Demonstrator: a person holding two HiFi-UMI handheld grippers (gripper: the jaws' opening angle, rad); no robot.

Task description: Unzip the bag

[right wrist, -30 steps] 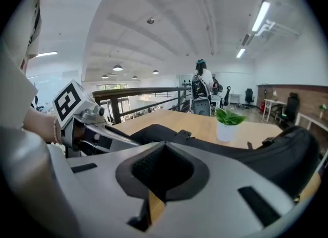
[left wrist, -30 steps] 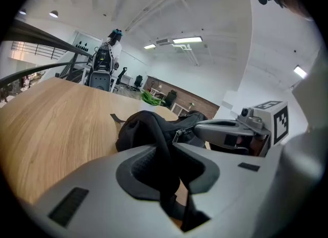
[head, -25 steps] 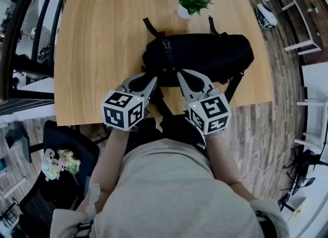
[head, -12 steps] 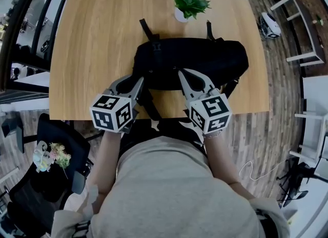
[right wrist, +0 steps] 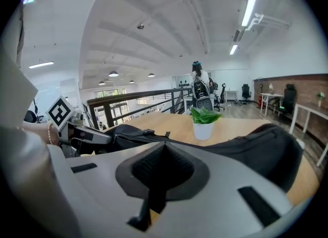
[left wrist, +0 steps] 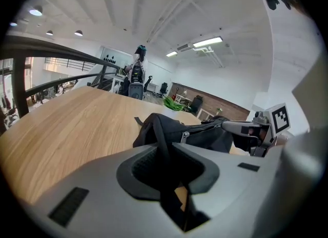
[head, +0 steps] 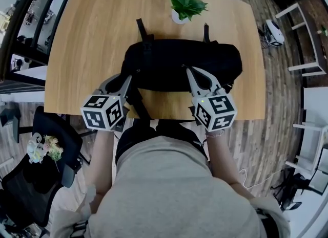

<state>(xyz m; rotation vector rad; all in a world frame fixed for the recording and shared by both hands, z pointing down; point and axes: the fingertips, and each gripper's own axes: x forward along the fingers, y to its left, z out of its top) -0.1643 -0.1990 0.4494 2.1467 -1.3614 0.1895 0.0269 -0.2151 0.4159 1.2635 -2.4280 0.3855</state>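
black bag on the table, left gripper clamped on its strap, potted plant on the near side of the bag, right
No: the head view shows the potted plant on the far side of the black bag, not the near one. The rest holds: bag on the table, left gripper clamped on its strap.

Legible text, labels, brands, numbers: none.
No word, brand name or number can be read on any surface. The only printed signs are black-and-white square markers, patterns without letters, on the faces of the left cube (head: 104, 118) on the left gripper (head: 126, 80) and the right cube (head: 214, 112) on the right gripper (head: 188, 70). One such marker (left wrist: 280, 120) also shows in the left gripper view, another (right wrist: 60, 112) in the right gripper view.
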